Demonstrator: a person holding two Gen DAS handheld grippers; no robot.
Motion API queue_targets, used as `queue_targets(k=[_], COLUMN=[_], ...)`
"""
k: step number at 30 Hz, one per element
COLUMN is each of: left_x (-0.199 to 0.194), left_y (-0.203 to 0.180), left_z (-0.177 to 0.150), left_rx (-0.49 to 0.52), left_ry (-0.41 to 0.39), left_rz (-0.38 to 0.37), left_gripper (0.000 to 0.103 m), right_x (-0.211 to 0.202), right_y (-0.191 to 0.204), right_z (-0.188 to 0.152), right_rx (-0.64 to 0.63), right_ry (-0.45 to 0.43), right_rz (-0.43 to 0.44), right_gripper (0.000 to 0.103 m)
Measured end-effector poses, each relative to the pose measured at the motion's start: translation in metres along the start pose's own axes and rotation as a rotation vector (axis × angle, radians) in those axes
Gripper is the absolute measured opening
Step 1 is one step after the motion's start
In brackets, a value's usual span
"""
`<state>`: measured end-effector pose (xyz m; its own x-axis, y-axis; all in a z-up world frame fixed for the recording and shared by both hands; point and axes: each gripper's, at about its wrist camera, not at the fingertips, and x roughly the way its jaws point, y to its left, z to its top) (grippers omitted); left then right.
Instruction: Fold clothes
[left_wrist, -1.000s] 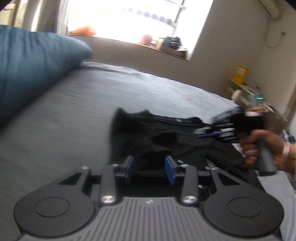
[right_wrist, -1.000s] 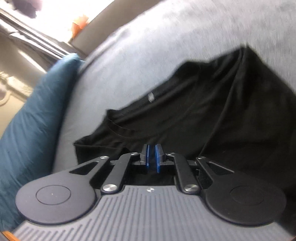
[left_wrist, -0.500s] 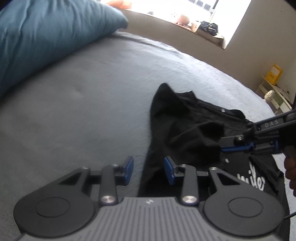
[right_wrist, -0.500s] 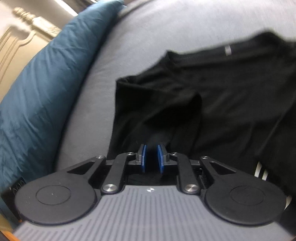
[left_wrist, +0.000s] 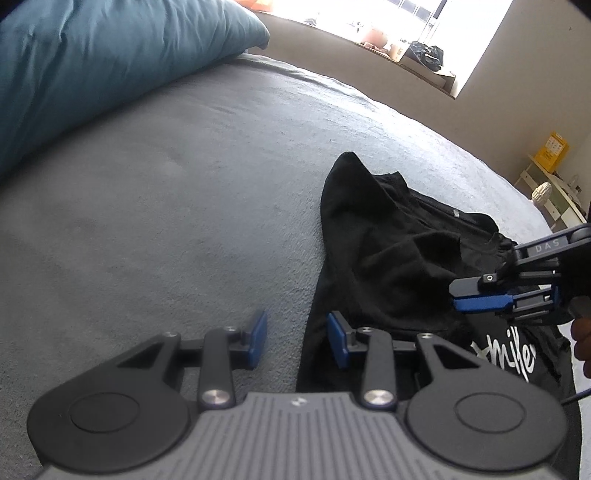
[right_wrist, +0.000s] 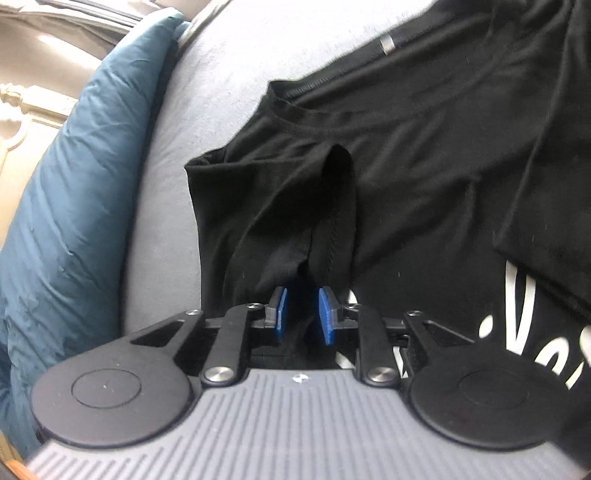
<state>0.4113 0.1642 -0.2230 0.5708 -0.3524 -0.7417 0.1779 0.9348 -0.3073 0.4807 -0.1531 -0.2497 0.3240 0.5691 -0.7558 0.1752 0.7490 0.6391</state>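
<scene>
Right wrist view: the black T-shirt (right_wrist: 424, 155) lies crumpled on the grey bedspread (right_wrist: 221, 66), and a pinched ridge of its sleeve runs straight ahead from the right gripper (right_wrist: 300, 312), whose jaws are opening with cloth between them, seemingly loose. The left gripper (left_wrist: 297, 339), partly open and empty, straddles the shirt's near edge, so it looks placed to grip next. A teal pillow (left_wrist: 92, 62) lies beyond, under a bright window (left_wrist: 388, 22).

Open grey bedspread (left_wrist: 192, 177) fills the frame's centre and left — only the teal pillow (left_wrist: 92, 59) blocks the upper left.
</scene>
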Motion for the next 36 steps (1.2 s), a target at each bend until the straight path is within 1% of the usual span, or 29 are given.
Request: queue_targets(k=[6, 8, 10, 11, 12, 16, 20, 24, 26, 27, 31, 34, 35, 36], left_x=[0.001, 0.002, 0.000, 0.001, 0.000, 0.000, -0.001, -0.003, -0.004, -0.005, -0.011, -0.023, -0.025, -0.026], left_y=[-0.003, -0.003, -0.003, -0.003, -0.002, -0.001, 0.001, 0.003, 0.004, 0.005, 0.011, 0.015, 0.013, 0.010], left_z=[-0.002, -0.003, -0.003, -0.003, -0.003, -0.005, -0.006, -0.006, -0.006, -0.006, -0.002, 0.004, 0.007, 0.011], left_rx=[0.010, 0.015, 0.017, 0.016, 0.014, 0.009, 0.005, 0.004, 0.005, 0.003, -0.018, -0.051, -0.051, -0.051], left_ry=[0.004, 0.003, 0.003, 0.004, 0.004, 0.001, 0.000, 0.002, 0.002, 0.002, -0.008, -0.050, -0.066, -0.082], left_rz=[0.011, 0.019, 0.027, 0.029, 0.032, 0.038, 0.040, 0.042, 0.046, 0.049, 0.049, 0.027, 0.011, -0.004], left_gripper=[0.037, 0.037, 0.036, 0.036, 0.036, 0.035, 0.035, 0.035, 0.033, 0.031, 0.031, 0.033, 0.034, 0.037], right_x=[0.003, 0.004, 0.004, 0.004, 0.004, -0.007, -0.008, -0.001, 0.003, 0.005, 0.006, -0.004, -0.008, -0.013], right_y=[-0.006, -0.006, -0.005, -0.004, -0.003, 0.004, -0.001, -0.014, -0.020, -0.021, -0.020, -0.003, 0.004, 0.011], right_z=[-0.006, -0.008, -0.009, -0.010, -0.011, -0.020, -0.034, -0.041, -0.045, -0.047, -0.051, -0.052, -0.053, -0.053], right_rx=[0.052, 0.043, 0.031, 0.025, 0.018, -0.013, 0.013, 0.081, 0.115, 0.115, 0.090, -0.020, -0.067, -0.113], right_ry=[0.034, 0.041, 0.047, 0.050, 0.053, 0.059, 0.086, 0.086, 0.099, 0.103, 0.097, 0.087, 0.080, 0.072], right_rz=[0.044, 0.050, 0.058, 0.063, 0.069, 0.123, 0.134, 0.132, 0.146, 0.134, 0.099, 0.037, 0.016, -0.005], right_gripper=[0.020, 0.020, 0.016, 0.004, 0.001, 0.001, 0.001, 0.001, 0.002, 0.003, 0.003, 0.005, 0.009, 0.011])
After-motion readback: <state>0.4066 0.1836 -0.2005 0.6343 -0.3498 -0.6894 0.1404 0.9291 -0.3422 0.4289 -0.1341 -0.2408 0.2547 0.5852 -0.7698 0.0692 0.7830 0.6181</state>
